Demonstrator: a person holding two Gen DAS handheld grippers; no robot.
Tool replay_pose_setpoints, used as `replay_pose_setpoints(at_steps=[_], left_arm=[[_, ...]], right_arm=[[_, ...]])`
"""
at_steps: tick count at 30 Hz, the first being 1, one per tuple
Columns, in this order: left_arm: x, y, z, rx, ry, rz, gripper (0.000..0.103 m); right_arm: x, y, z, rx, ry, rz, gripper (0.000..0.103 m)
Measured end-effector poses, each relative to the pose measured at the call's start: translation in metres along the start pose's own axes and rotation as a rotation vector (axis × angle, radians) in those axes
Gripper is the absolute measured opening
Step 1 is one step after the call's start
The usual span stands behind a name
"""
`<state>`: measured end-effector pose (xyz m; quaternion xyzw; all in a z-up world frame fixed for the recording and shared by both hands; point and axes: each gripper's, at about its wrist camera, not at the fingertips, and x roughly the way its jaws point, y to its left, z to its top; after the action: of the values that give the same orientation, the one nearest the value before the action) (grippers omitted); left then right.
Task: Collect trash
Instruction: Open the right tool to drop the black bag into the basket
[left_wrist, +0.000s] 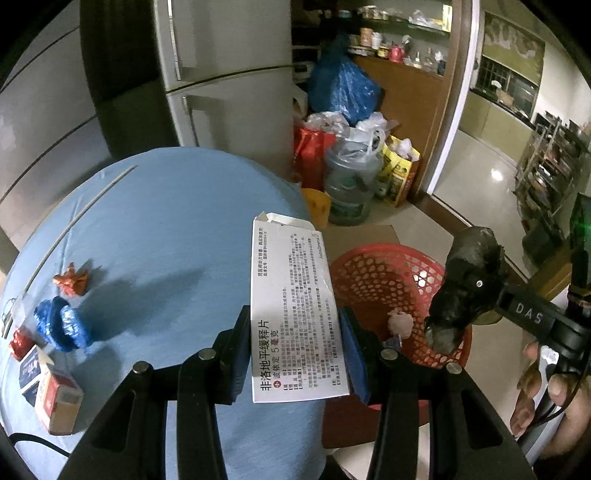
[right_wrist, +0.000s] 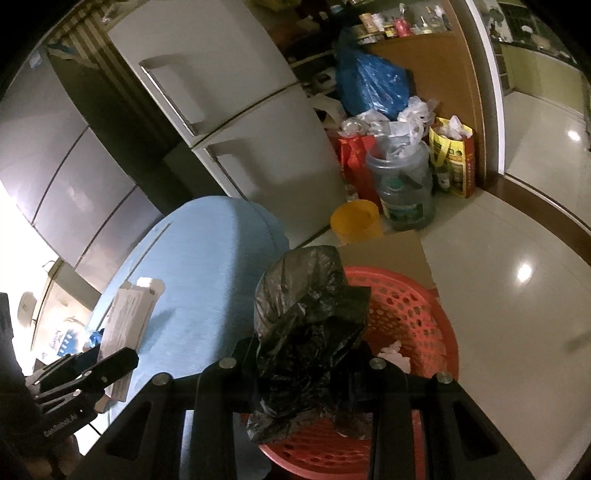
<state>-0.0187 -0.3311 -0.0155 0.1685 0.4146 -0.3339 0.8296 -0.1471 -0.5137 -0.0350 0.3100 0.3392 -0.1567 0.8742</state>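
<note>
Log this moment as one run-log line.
left gripper: shut on medicine box | right gripper: shut on black bag | red basket: below, crumpled tissue inside

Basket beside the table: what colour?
Red, perforated plastic basket; it shows best in the right wrist view.

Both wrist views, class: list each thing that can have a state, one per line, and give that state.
Left tool: shut on the medicine box.
Medicine box: flattened, end flaps open, held up.
Right tool: shut on the black plastic bag.
Black plastic bag: crumpled, held over the basket.
Red basket: upright, a little trash inside.
Blue wrapper: crumpled, on the table.
</note>
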Motion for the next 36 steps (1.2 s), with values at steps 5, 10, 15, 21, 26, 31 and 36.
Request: replay_pose_setpoints(at_steps=[5,10,15,21,26,31,36], left_arm=[[0.009,-0.017,0.004,0.028,0.012,-0.011,0.047],[0.016,-0.028,0.009,0.047,0.019,-0.019,0.047],[0.021,-0.035,0.008,0.054,0.032,-0.022,0.047],[0.024,-0.036,0.009,0.056,0.040,-0.020,0.047],[0.024,-0.035,0.008,0.056,0.044,-0.022,0.047],[0.026,-0.035,0.008,0.055,0.045,-0.024,0.047],[0.027,-0.035,0.008,0.055,0.046,-0.026,0.047]], right_arm=[[0.002,-0.009,-0.002,0.011,0.010,-0.010,0.034],[0.003,-0.014,-0.004,0.014,0.015,-0.018,0.034],[0.007,-0.021,-0.005,0.017,0.029,-0.030,0.034],[0.017,-0.027,-0.008,0.022,0.055,-0.048,0.034],[0.024,-0.032,-0.010,0.024,0.075,-0.065,0.035],[0.032,-0.033,-0.011,0.018,0.103,-0.089,0.037],[0.035,-0.036,-0.010,0.027,0.114,-0.118,0.038]])
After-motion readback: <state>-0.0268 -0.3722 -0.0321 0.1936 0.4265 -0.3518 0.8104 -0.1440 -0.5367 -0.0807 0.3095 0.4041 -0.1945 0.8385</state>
